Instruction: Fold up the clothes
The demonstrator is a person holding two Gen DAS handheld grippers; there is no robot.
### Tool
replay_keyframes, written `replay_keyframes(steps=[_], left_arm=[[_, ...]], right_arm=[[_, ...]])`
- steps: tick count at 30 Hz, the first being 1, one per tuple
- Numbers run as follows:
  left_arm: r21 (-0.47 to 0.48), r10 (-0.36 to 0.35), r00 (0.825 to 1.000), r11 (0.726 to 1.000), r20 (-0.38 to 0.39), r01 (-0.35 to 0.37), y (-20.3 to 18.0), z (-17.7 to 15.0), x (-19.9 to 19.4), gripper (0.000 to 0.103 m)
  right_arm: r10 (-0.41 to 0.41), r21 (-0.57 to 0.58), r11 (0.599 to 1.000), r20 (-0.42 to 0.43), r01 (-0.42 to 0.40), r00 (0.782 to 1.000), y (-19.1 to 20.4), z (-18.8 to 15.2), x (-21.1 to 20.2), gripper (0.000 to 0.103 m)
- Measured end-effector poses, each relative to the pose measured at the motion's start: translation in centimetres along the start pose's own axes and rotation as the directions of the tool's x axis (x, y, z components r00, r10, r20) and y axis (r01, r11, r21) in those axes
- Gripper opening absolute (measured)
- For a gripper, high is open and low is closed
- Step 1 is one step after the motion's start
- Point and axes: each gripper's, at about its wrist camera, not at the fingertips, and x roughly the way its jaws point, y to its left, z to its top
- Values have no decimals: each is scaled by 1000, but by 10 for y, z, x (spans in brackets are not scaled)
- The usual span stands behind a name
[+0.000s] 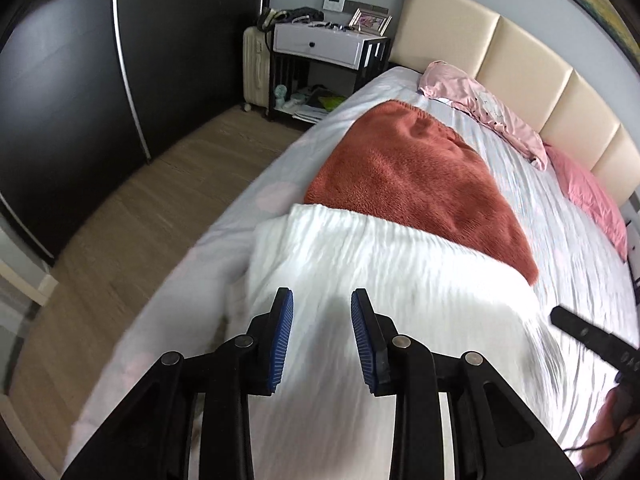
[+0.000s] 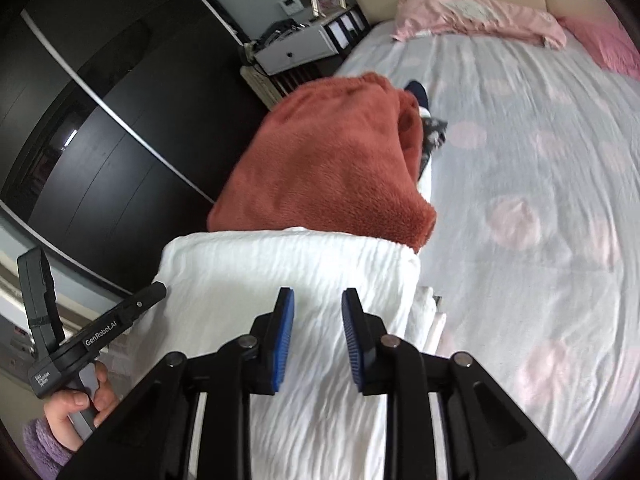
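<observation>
A wide bed fills the right half of both views, covered by a pale sheet with faint pink dots, and a padded cream headboard curves along the upper right of the left wrist view. Two pink pillows lie against it at the top of the frame. In the lower middle of each view a folded white garment with a crinkled weave lies on the sheet, and a rust-red fleece garment rests just beyond it, their edges touching. Beside the bed, upper middle, stands a white bedside table with a cream suitcase at its left. A dark wardrobe with silver trim takes the left side, above a wood-look floor. The left gripper hangs above the white garment with its blue pads apart, holding nothing. The right gripper hangs likewise, pads apart.
</observation>
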Motion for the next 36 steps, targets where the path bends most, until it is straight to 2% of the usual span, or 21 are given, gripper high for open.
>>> replay_keyframes(steps=[4, 7, 12, 15, 17, 19, 20, 21, 29, 36], left_arm=[[88, 94, 995, 991, 37, -97, -20, -13, -55, 33], [126, 133, 987, 982, 90, -144, -40, -25, -96, 36], [139, 163, 973, 973, 163, -186, -65, -48, -153, 53], [122, 175, 965, 972, 193, -201, -76, -61, -178, 61], [113, 178, 962, 972, 208, -205, -84, -70, -192, 63], [112, 184, 958, 971, 220, -212, -93, -78, -203, 69], [109, 189, 955, 970, 229, -218, -97, -83, -207, 77], [105, 194, 951, 969, 240, -224, -100, -88, -212, 81], [68, 240, 938, 962, 251, -265, -125, -130, -225, 81], [7, 254, 937, 965, 240, -264, -138, -167, -219, 82]], right_arm=[[2, -73, 997, 35, 1, 999, 23, -9, -44, 25], [32, -122, 992, 59, -24, 998, 41, -19, -79, 25], [61, -220, 975, 109, -36, 992, 63, -41, -134, 26], [77, -253, 967, 139, -40, 987, 69, -54, -164, 43], [85, -251, 967, 147, -46, 985, 66, -61, -179, 55], [91, -248, 967, 142, -54, 986, 62, -67, -190, 61], [91, -247, 968, 138, -55, 986, 60, -71, -196, 66], [89, -246, 968, 135, -54, 987, 58, -74, -200, 68], [44, -246, 969, 158, -4, 986, 35, -104, -219, 71], [19, -284, 958, 159, 27, 987, 22, -129, -221, 71]])
